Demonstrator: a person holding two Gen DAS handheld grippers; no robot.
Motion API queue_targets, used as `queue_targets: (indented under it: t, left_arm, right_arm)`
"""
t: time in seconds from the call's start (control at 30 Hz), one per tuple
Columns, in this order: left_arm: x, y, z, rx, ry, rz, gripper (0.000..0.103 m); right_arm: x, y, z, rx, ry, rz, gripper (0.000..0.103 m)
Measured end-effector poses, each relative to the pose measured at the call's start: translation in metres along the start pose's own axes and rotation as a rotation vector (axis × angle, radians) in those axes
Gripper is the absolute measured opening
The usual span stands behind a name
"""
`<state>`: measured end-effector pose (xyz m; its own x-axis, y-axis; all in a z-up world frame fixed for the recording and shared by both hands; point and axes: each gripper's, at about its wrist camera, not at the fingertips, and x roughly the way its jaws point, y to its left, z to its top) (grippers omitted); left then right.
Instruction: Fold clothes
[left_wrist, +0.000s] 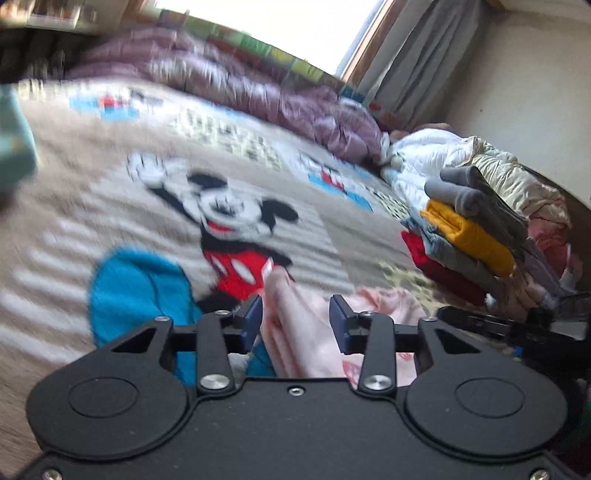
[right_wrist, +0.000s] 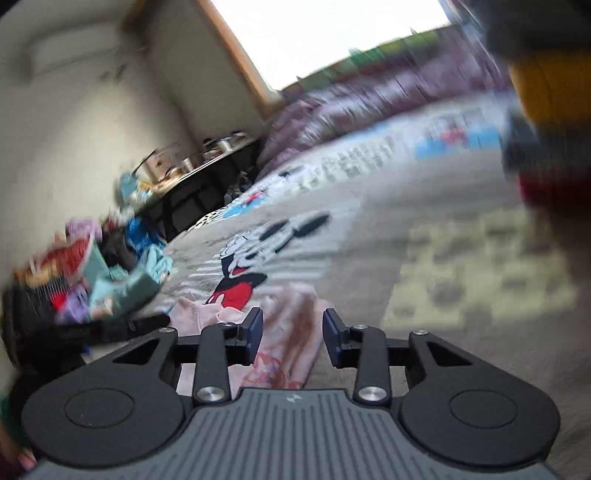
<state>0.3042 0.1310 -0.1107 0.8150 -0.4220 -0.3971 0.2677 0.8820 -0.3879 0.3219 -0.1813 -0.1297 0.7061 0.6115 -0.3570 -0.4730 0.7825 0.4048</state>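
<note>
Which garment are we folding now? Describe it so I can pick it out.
Start at the beige Mickey Mouse blanket covering the bed. Just below Mickey's red shorts lies a pale pink cotton garment, between the open jaws of both grippers. Unlike the folded stack of grey, mustard and red clothes, it lies loose and rumpled.

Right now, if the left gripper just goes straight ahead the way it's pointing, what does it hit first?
Most likely the pink garment, lying between the open fingers of the left gripper. Beyond it is the Mickey Mouse blanket. Blur makes depth uncertain.

The left gripper hangs with jaws apart over a pink garment. Folded clothes are stacked at right on the Mickey blanket.
</note>
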Motion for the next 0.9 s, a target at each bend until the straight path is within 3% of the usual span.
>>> queue_targets:
  t: [0.07,0.23,0.33,0.37,0.5,0.57,0.7,0.8,0.9]
  left_arm:
    - [-0.007,-0.005,0.001,0.037,-0.026,-0.053,0.038]
    - [0.015,-0.009,-0.005,0.05,0.045,-0.041,0.038]
    - [0.041,-0.011,-0.016,0.057,0.162,-0.001,0.039]
    - [0.044,-0.013,-0.018,0.071,0.163,0.011,0.039]
    - [0.04,-0.011,-0.017,0.067,0.144,-0.008,0.042]
    - [0.028,-0.011,-0.012,0.068,0.089,-0.003,0.042]
    - [0.016,-0.011,-0.007,0.059,0.016,-0.019,0.042]
    - [0.031,-0.014,-0.009,0.074,0.066,0.017,0.042]
    - [0.049,-0.02,-0.015,0.113,0.136,0.066,0.044]
  right_arm:
    - [-0.002,0.02,0.002,-0.132,-0.013,0.023,0.037]
    - [0.011,0.052,-0.003,-0.365,0.014,0.005,0.036]
    - [0.029,0.045,-0.01,-0.328,0.118,-0.034,0.037]
    - [0.035,0.039,-0.014,-0.298,0.165,-0.042,0.038]
    - [0.029,0.027,-0.01,-0.204,0.157,-0.048,0.037]
    - [0.025,0.027,-0.01,-0.2,0.134,-0.05,0.037]
    - [0.021,0.042,-0.004,-0.311,0.057,-0.04,0.037]
    - [0.028,0.048,0.002,-0.358,0.038,-0.024,0.037]
    - [0.05,0.028,0.002,-0.266,0.113,-0.075,0.038]
